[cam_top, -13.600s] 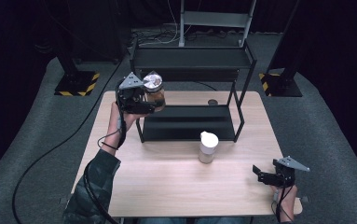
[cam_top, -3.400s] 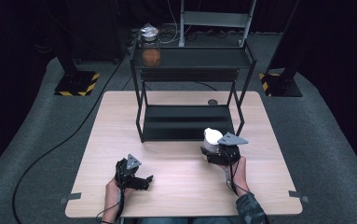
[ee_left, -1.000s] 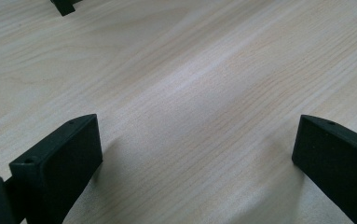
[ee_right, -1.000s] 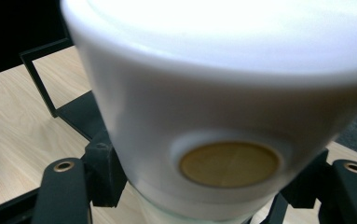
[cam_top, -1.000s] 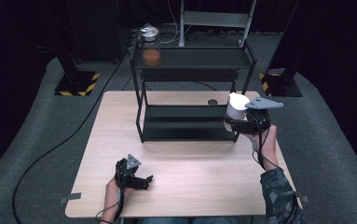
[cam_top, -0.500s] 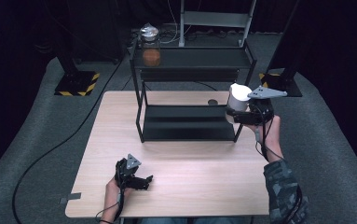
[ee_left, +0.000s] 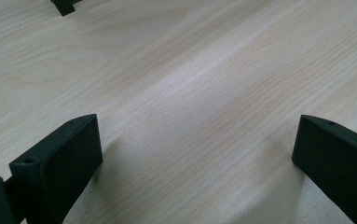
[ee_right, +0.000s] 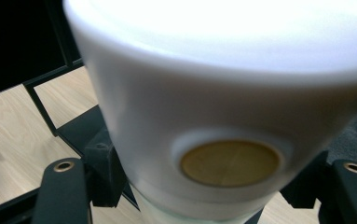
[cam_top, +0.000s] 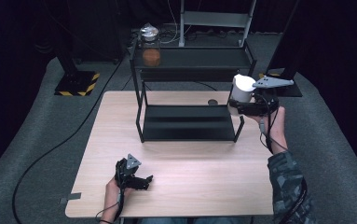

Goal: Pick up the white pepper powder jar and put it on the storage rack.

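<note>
- Our right gripper [cam_top: 239, 106] clamps a white jar [cam_top: 242, 88], held aloft just right of the rack [cam_top: 188, 122].
- Our left gripper [cam_top: 141, 181] rests jaws apart, empty, on the table [cam_top: 204, 168], well short of the rack.

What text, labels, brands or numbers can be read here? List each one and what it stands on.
None can be read.
White-lidded jar in the right gripper: a round gold sticker on the lid, no legible print.
Glass jar on the black rack's top shelf: no readable label.
Yellow-and-black hazard stripes on a floor stand base: a marking, no words.
</note>
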`<state>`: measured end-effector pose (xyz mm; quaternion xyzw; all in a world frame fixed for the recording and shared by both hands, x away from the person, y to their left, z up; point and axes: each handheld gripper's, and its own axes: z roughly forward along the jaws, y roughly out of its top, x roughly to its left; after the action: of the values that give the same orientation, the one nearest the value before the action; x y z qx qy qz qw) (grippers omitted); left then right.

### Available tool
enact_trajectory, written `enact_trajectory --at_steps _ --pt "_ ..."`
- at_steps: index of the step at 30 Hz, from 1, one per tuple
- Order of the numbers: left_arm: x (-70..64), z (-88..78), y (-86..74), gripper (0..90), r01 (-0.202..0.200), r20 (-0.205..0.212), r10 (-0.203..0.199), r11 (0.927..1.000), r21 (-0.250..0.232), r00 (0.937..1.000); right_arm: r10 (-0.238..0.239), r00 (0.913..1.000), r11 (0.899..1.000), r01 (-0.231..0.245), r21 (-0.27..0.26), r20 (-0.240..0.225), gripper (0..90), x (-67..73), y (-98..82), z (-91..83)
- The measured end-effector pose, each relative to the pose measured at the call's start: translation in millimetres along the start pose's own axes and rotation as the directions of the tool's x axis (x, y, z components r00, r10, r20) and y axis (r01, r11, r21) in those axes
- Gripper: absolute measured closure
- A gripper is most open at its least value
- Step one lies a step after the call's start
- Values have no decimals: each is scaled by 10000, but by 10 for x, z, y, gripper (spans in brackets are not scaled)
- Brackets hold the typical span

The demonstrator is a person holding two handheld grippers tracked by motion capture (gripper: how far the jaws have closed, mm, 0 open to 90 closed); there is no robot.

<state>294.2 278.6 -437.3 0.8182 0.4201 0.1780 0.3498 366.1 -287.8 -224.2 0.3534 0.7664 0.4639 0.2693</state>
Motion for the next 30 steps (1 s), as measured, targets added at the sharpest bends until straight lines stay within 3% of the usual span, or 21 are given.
enact_trajectory --at_steps 30 --pt "0 0 0 9 1 -1 -1 10000 -1 10000 -474 9977 9989 473 -30 -479 296 -397 461 -110"
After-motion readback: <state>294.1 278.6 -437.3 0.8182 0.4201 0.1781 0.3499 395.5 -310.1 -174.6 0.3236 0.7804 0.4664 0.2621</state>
